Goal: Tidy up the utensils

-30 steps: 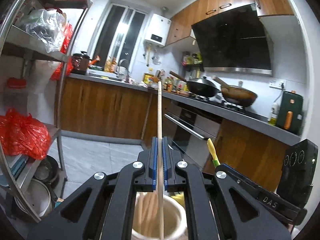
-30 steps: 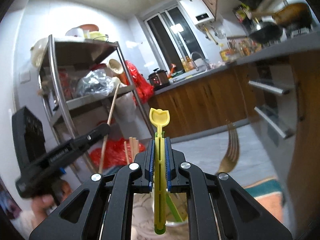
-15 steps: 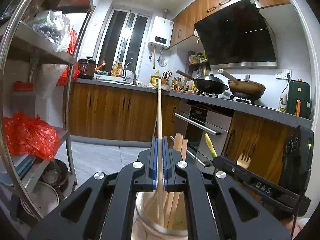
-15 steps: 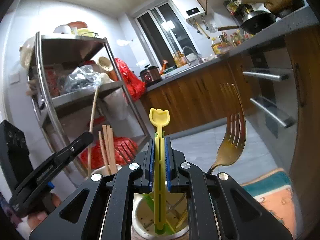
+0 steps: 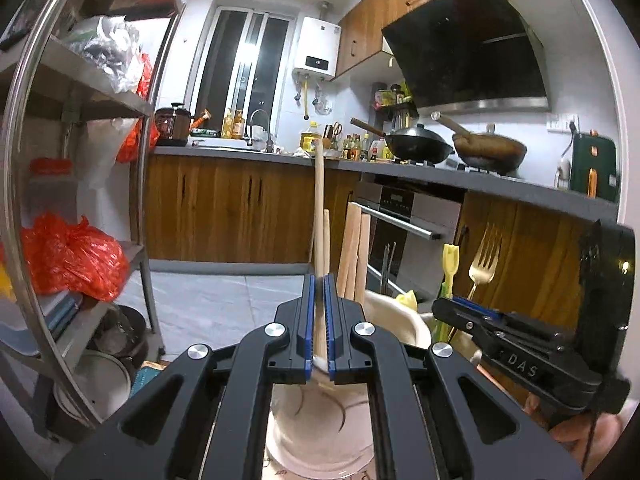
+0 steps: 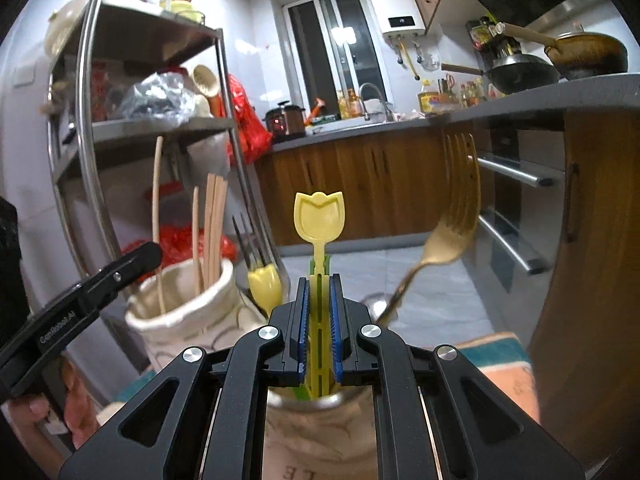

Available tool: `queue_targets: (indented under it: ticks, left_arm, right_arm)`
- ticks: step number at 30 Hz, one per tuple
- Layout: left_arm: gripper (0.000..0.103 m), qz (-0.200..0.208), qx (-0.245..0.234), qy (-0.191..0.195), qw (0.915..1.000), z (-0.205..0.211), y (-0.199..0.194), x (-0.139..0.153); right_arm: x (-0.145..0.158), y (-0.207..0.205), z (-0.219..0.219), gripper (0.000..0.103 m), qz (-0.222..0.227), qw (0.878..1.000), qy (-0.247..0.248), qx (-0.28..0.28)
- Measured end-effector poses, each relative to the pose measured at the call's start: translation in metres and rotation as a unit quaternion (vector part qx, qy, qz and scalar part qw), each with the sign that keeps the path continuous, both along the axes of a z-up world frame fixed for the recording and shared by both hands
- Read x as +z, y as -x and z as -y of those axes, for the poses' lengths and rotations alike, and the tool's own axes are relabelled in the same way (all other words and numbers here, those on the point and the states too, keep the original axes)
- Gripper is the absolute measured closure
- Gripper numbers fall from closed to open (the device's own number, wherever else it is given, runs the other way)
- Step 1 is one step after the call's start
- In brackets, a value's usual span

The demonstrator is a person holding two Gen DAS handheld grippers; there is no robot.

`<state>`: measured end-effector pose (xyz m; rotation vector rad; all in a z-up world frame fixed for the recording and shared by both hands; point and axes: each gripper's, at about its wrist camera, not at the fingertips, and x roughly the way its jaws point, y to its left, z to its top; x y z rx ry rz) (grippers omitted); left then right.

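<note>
Right now both grippers hold utensils upright over holders. L gripper: jaws narrow, clamped on a long wooden chopstick standing near vertical, its lower end dipping into the cream ceramic holder directly below. More wooden chopsticks lean in a holder just behind, w/ a pair of dark thin sticks beside them.

R gripper: jaws narrow, pinching the stem of a yellow tulip-shaped plastic utensil, head up, green part along the stem; lower end sits inside the rim of a metal cup wrapped in a beige sleeve. Gold fork stands tilted in the same cup, tines up, to the right of the jaws. A second yellow tulip piece sits low between the two holders.

Behind: steel shelf rack w/ red bags, kitchen bench carrying two woks; oven below. A person's fingers grip the L tool's handle, seen from the R cam.
</note>
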<state>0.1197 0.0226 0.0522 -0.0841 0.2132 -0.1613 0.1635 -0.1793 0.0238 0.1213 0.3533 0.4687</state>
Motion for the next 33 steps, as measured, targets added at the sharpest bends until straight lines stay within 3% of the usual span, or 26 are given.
queue_targets:
  ticks: [8, 11, 15, 19, 22, 28, 33]
  left_arm:
    - [0.096, 0.008, 0.005, -0.024, 0.9997, 0.004, 0.017, -0.002]
    - [0.077, 0.009, 0.009, -0.02, 0.9997, 0.0, 0.029, -0.004]
    - [0.073, 0.001, 0.004, -0.004, 1.0, -0.008, 0.043, -0.007]
    - [0.05, -0.003, 0.011, -0.005, 0.9999, -0.011, 0.059, -0.012]
    - [0.041, -0.006, 0.018, -0.008, 0.9998, -0.015, 0.073, -0.016]
    - [0.013, -0.007, 0.037, -0.019, 0.9991, -0.02, 0.097, -0.026]
    - [0.006, -0.005, 0.048, -0.036, 0.9982, -0.022, 0.107, -0.033]
  right_arm:
    - [0.001, 0.015, 0.014, 0.082, 0.001, 1.0, -0.007, -0.006]
    - [0.003, 0.031, 0.023, 0.074, 0.014, 1.0, -0.013, -0.011]
    - [0.001, 0.054, 0.032, 0.066, 0.027, 1.0, -0.008, -0.013]
    - [-0.004, 0.077, 0.035, 0.048, 0.034, 0.999, 0.007, -0.005]
    - [-0.011, 0.094, 0.033, 0.037, 0.048, 0.998, 0.039, -0.003]
    - [-0.021, 0.108, 0.038, 0.023, 0.042, 0.997, 0.058, -0.003]
    - [-0.024, 0.112, 0.042, 0.01, 0.056, 0.996, 0.064, -0.02]
